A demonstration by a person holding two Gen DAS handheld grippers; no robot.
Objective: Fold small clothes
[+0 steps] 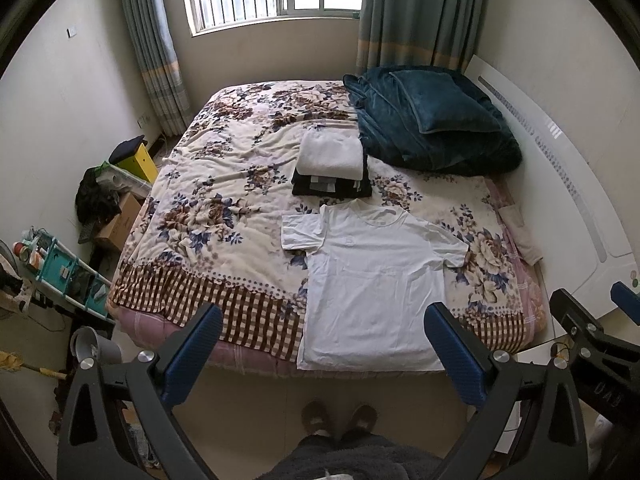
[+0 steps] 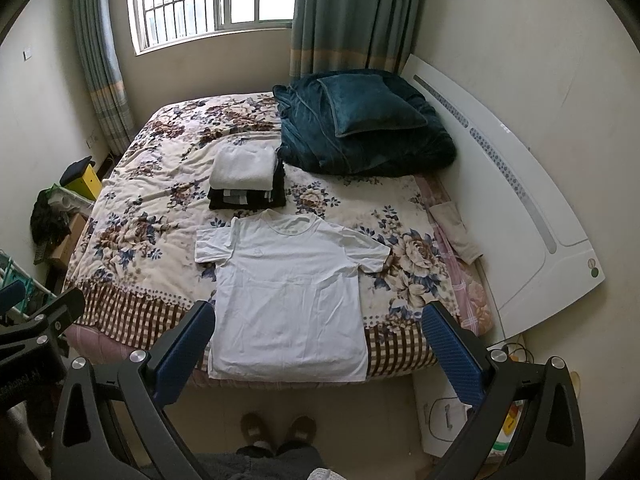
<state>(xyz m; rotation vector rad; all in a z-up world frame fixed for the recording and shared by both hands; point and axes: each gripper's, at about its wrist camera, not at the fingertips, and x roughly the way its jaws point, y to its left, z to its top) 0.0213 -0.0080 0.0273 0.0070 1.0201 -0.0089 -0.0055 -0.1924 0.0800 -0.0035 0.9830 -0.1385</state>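
Left wrist view
- My left tool [image 1: 324, 344]: fingers spread wide, nothing between them, held above the floor at the foot of the bed [image 1: 224, 184].
- White T-shirt [image 1: 376, 280]: lies flat and face up on the bed's floral blanket [image 1: 224, 152], collar away from me, both sleeves spread, hem at the near edge of the bed. It shows between my two blue pads [image 1: 192, 356], not touched by either.
- Folded stack [image 1: 332, 168]: a white folded piece on top of dark folded pieces, just beyond the T-shirt's collar.
- Teal quilt [image 1: 432, 128]: bundled at the far right of the bed, a pillow of the same colour on top.
- My feet [image 1: 340, 420]: in brown slippers on the floor, below the tool.
- My right tool [image 1: 592, 316]: partly in view at the right edge.

Right wrist view
- My right tool [image 2: 320, 344]: fingers likewise wide apart, empty, held short of the bed's near edge.
- White T-shirt [image 2: 288, 292]: same flat pose, sitting nearer my left pad [image 2: 184, 352] than the right one.
- Folded stack [image 2: 246, 180]: just past the collar, beside the teal quilt [image 2: 360, 132].
- Headboard [image 2: 516, 216]: white, along the right side of the bed.
- My left tool [image 2: 36, 320]: only its edge shows at far left; from here I cannot tell its opening.
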